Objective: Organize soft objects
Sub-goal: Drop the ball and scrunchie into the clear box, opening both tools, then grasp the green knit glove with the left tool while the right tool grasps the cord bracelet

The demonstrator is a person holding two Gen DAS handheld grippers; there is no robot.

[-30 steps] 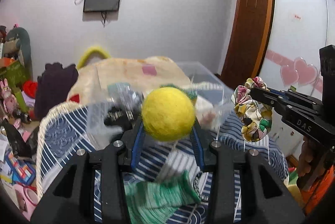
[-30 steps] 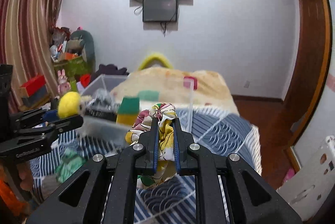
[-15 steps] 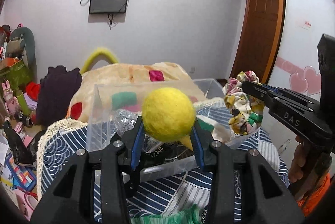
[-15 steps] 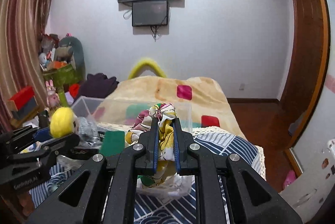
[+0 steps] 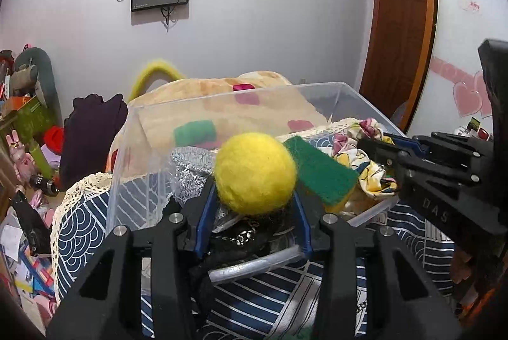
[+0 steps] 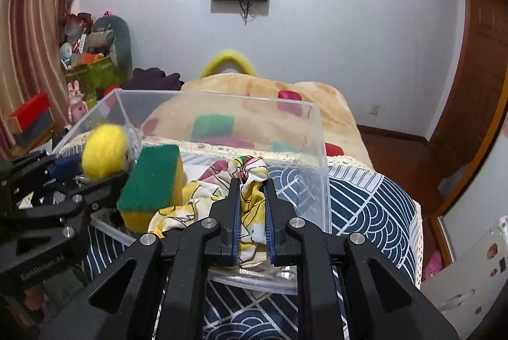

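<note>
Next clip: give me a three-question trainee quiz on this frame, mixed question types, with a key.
1. True or false: the left tool holds a yellow ball.
2. What does the right tool grip: A) green sponge, B) floral cloth, C) nothing?
3. Fill in: both items are at a clear plastic ____.

Key: 1 true. 2 B. 3 bin.
</note>
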